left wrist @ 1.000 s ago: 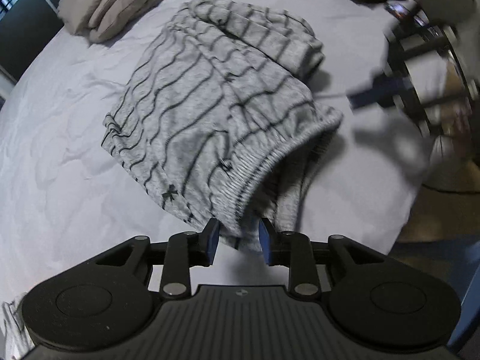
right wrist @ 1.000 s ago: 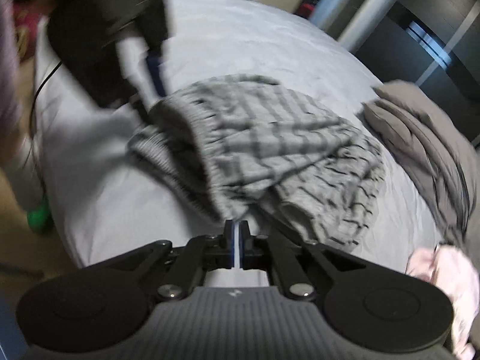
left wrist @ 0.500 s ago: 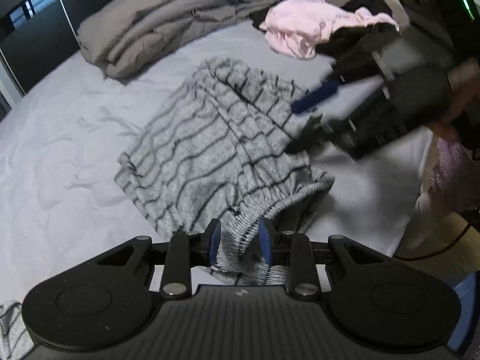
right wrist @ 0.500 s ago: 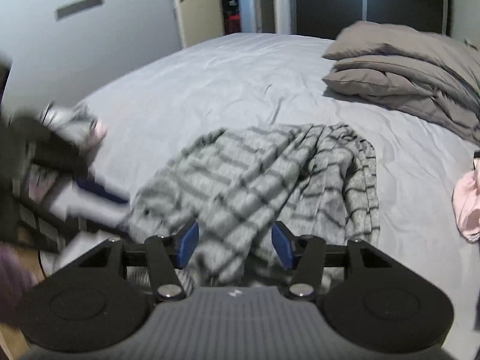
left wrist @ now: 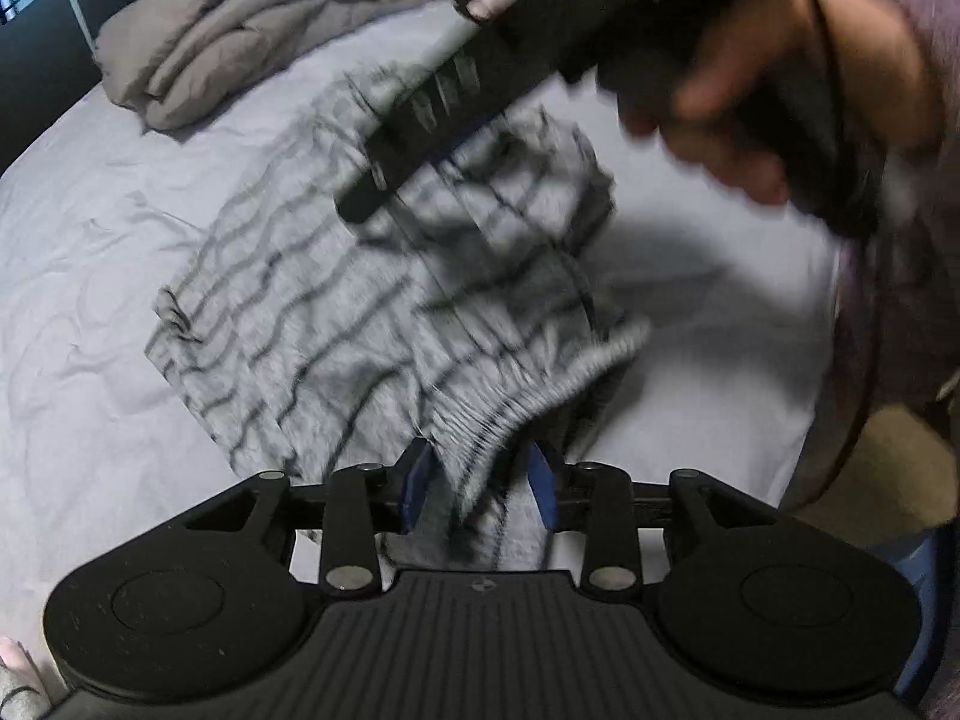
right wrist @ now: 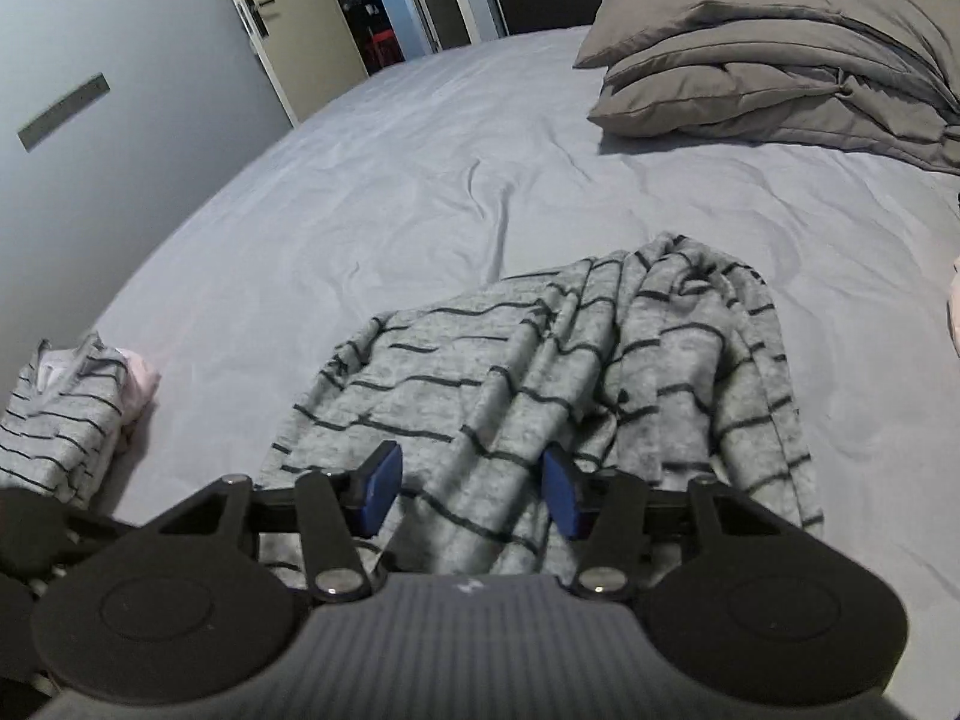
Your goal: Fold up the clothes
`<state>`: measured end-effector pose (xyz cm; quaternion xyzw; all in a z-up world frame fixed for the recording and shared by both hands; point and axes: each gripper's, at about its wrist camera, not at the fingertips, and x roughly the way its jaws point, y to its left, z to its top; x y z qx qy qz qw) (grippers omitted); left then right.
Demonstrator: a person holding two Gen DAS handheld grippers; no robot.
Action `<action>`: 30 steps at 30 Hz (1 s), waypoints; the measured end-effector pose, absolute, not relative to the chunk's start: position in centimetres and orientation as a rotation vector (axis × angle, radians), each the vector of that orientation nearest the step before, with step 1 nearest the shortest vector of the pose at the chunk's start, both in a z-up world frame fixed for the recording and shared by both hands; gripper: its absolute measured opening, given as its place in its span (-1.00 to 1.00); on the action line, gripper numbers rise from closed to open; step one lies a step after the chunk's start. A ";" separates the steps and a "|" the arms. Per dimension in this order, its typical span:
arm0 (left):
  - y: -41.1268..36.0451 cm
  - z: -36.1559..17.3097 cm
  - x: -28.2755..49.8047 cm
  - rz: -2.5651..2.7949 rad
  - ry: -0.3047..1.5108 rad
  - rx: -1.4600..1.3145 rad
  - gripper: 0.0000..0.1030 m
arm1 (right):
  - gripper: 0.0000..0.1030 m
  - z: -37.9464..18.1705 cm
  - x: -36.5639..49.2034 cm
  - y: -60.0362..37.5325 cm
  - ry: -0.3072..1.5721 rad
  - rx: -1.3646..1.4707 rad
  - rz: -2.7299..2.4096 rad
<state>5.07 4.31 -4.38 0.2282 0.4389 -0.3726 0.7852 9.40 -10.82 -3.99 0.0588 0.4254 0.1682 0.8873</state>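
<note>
Grey pyjama trousers with dark stripes (left wrist: 336, 312) lie crumpled on the pale bed sheet (left wrist: 90, 276). Their elastic waistband (left wrist: 516, 402) sits between the blue pads of my left gripper (left wrist: 478, 483), which stands open around it. In the right wrist view the same garment (right wrist: 540, 372) spreads out ahead, and my right gripper (right wrist: 471, 486) hangs open just above its near folds, holding nothing. A person's hand (left wrist: 720, 108) carries that right tool, blurred, across the top of the left wrist view.
A folded grey duvet and pillows (right wrist: 780, 60) lie at the far right of the bed. A folded striped garment on something pink (right wrist: 60, 420) sits near the left edge. A door (right wrist: 120, 90) stands beyond the bed.
My right gripper went from shut to open and swung over the garment. The left gripper slid forward, so the waistband now lies between its pads, which stand slightly wider.
</note>
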 end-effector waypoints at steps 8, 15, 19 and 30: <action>7.5 -2.3 8.4 -0.819 0.943 0.261 -0.18 | 0.05 -4.3 12.0 -12.2 0.860 0.202 0.294; 10.2 -0.5 11.4 -0.827 0.934 0.058 -0.01 | -0.71 -4.6 12.2 -10.0 0.901 0.098 0.343; 11.1 -0.8 12.0 -0.761 0.940 0.063 0.04 | -0.77 -3.8 12.3 -11.1 0.869 0.111 0.338; 12.1 -2.8 13.6 -0.587 1.002 0.000 0.04 | -0.78 0.4 11.8 -15.9 0.736 0.101 0.208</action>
